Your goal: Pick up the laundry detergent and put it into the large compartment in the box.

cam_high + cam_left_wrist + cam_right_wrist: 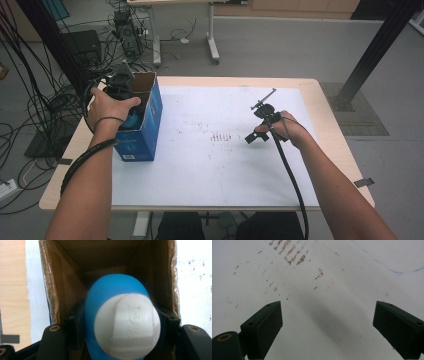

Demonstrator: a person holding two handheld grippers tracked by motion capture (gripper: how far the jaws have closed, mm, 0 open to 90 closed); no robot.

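Observation:
My left gripper (122,323) is shut on a blue rounded object (112,290) with a flat white end (127,327); the black pads press on both of its sides. It hangs in the open top of a blue cardboard box (144,127) with brown inner walls (65,297). In the high view the blue object (133,120) shows under the person's left hand, with the left gripper (121,84) above the box mouth. My right gripper (327,325) is open over the bare white sheet, its jaws wide apart and nothing between them. In the high view the right gripper (256,134) is at the table's right middle.
The box stands at the left edge of the white sheet (215,170) that covers the wooden table (330,125). Brown smudges (221,136) mark the sheet's middle. Cables (30,115) crowd the floor to the left. A black post (372,50) stands at the back right.

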